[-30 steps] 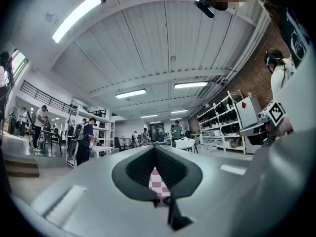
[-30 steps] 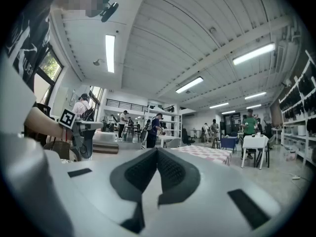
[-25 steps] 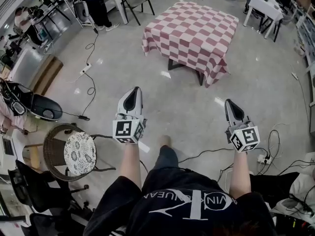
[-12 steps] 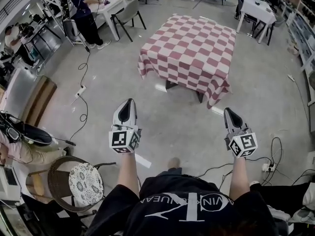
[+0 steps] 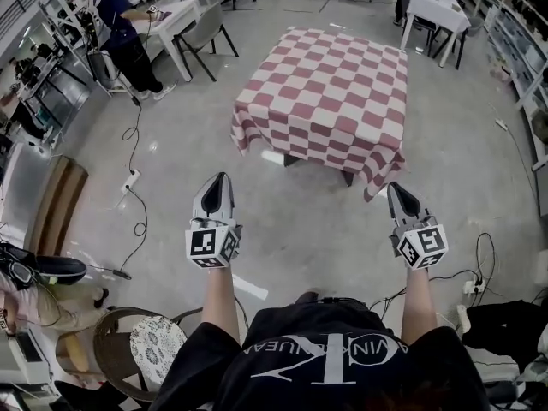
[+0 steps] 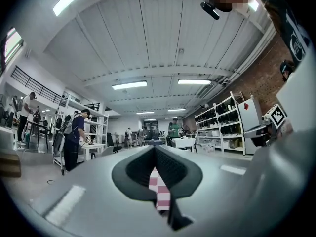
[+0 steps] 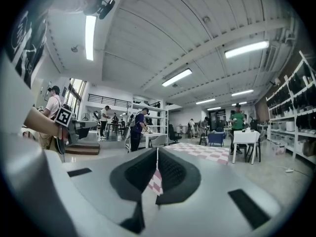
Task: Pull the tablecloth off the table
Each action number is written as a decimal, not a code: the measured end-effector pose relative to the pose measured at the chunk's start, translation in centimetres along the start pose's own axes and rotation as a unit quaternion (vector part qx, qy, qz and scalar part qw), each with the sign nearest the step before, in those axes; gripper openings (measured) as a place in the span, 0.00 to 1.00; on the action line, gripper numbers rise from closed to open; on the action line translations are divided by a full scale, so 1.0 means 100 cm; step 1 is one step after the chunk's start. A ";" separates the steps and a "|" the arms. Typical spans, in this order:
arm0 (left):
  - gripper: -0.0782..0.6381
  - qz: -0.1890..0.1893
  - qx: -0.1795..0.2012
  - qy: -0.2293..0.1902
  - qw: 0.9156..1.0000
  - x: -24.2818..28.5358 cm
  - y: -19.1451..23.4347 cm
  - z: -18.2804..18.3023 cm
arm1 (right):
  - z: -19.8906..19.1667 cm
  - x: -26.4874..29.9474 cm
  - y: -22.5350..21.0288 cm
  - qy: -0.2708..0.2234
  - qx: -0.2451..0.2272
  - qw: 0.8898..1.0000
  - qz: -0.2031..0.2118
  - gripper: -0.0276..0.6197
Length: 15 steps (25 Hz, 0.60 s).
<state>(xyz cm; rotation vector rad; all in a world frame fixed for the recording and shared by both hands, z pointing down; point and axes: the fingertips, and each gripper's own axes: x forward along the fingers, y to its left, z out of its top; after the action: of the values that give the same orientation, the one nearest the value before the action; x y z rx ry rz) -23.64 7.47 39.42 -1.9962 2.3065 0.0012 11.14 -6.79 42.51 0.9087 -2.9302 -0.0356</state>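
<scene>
A red-and-white checked tablecloth covers a square table ahead of me and hangs over its sides. My left gripper is held in the air short of the table's near left corner, jaws shut and empty. On the other side, my right gripper hovers just below the cloth's near right corner, also shut with nothing in it. Through the left gripper view a strip of the cloth shows past the shut jaws. The right gripper view shows the cloth farther off, to the right.
A person stands at a white desk at the far left. A wicker chair sits at my near left. Cables trail over the grey floor. Another white table and shelves stand at the far right.
The table with its cloth has come nearer and lower in the head view as I walk toward it. Both grippers stay shut and keep their pose in front of me.
</scene>
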 end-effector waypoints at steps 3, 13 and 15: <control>0.10 -0.009 -0.011 0.006 1.000 0.020 0.009 -0.013 | -0.009 0.017 -0.004 0.009 0.003 1.000 -0.005 0.06; 0.10 -0.037 -0.027 0.002 0.999 0.084 0.005 -0.029 | -0.015 0.059 -0.050 0.006 0.022 0.999 -0.043 0.06; 0.10 -0.037 -0.032 -0.008 0.999 0.101 0.011 -0.031 | -0.014 0.073 -0.062 -0.001 0.018 0.999 -0.048 0.07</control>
<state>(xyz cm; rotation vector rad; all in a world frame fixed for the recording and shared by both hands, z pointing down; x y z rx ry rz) -26.37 -2.58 41.78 -2.1043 2.2487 0.0875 8.73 -16.07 44.05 1.0555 -2.8962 0.0106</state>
